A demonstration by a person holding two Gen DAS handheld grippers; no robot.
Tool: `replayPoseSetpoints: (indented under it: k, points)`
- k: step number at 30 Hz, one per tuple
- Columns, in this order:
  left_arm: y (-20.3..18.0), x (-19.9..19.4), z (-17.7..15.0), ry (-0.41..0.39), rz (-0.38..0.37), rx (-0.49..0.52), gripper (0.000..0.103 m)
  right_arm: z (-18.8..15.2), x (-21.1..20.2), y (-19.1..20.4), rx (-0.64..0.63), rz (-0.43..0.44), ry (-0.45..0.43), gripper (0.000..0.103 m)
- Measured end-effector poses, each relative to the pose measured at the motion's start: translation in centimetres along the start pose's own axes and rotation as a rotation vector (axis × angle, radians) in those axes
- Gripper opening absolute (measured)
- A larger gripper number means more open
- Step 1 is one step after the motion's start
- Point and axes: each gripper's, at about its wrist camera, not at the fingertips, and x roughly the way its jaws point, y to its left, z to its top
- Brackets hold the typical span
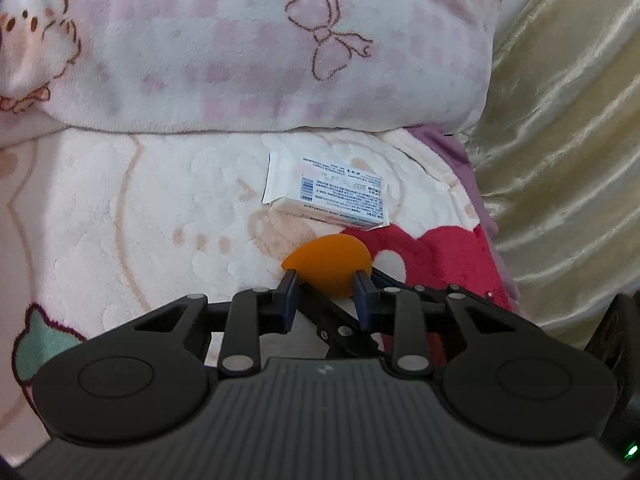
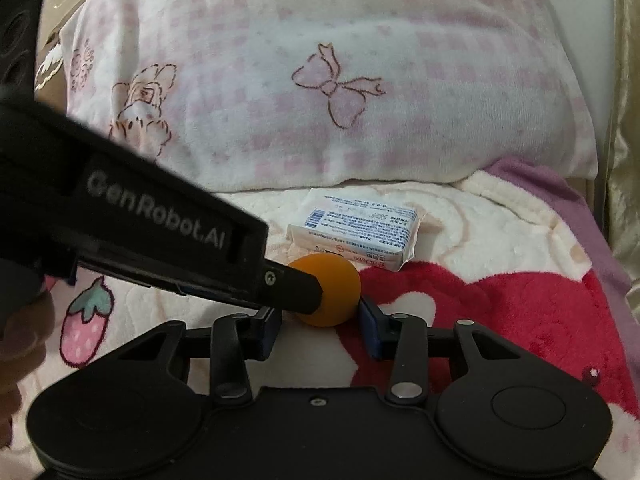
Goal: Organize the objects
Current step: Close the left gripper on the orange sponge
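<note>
both grippers meeting at the orange sponge

the orange teardrop sponge (image 1: pixel 326 266) is lying on the fleece blanket (image 1: pixel 140 216), low in the centre of the left wrist view, with its rounded bulk showing just above the fingertips. the left gripper (image 1: pixel 326 280) is grasping it: the two blue-padded fingers (image 1: pixel 289 286) are sitting against its left and right flanks, and the sponge is filling the narrow gap between them. in the right wrist view the same gripper is reaching in from the left edge as a long black body with white lettering, its tip lying against the left side of the sponge (image 2: pixel 334 290).

the right gripper (image 2: pixel 320 320) is resting at the bottom centre of its own view, its fingers (image 2: pixel 370 326) set a little wider than the sponge. the right finger's tip is sitting just at the sponge's lower right edge, while the left finger is partly hidden under the other gripper's tip; whether these pads are pressing on the sponge i cannot tell.

just above and to the right of the sponge, a small white packet (image 1: pixel 332 196) printed in blue is lying flat on the blanket, close to the sponge but seemingly apart from it. behind it, a pink checked pillow (image 1: pixel 248 52) with a bow drawing is filling the upper part of both views. a pale gold satin cloth (image 1: pixel 568 128) is running down the right edge of the left wrist view.
</note>
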Motion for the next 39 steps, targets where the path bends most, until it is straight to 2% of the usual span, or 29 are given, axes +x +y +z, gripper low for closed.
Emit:
replayPoseSetpoints:
  k: [6,11,17,23,29,31,36,39]
  points:
    - [-1.8,0.0,0.2,-0.028,0.075,0.111,0.028,-0.1,0.2,-0.1,-0.014,0.007,0.000,0.045]
    - [-2.6,0.2,0.5,-0.062,0.087,0.156,0.027,-0.1,0.3,-0.2,-0.002,0.016,0.009,0.045]
    - [-3.2,0.6,-0.1,-0.022,0.113,0.200,0.026,-0.1,0.3,-0.4,0.026,0.012,0.012,0.043]
    - [-2.9,-0.5,0.2,0.000,0.109,0.181,0.026,0.0,-0.3,-0.2,0.007,0.002,-0.003,0.042]
    - [-2.0,-0.5,0.5,-0.018,0.102,0.154,0.031,-0.5,-0.4,0.1,-0.030,-0.010,0.002,0.053]
    - [-1.7,-0.1,0.5,-0.015,0.062,0.130,0.036,-0.7,-0.5,-0.1,-0.028,-0.004,-0.009,0.053]
    - [-1.3,0.1,0.2,-0.027,0.009,0.066,0.032,-0.7,-0.5,-1.1,0.035,0.014,-0.031,0.048]
    - [-1.4,0.2,-0.2,-0.013,0.007,0.057,0.031,-1.0,-0.6,-1.4,0.065,0.019,-0.043,0.045]
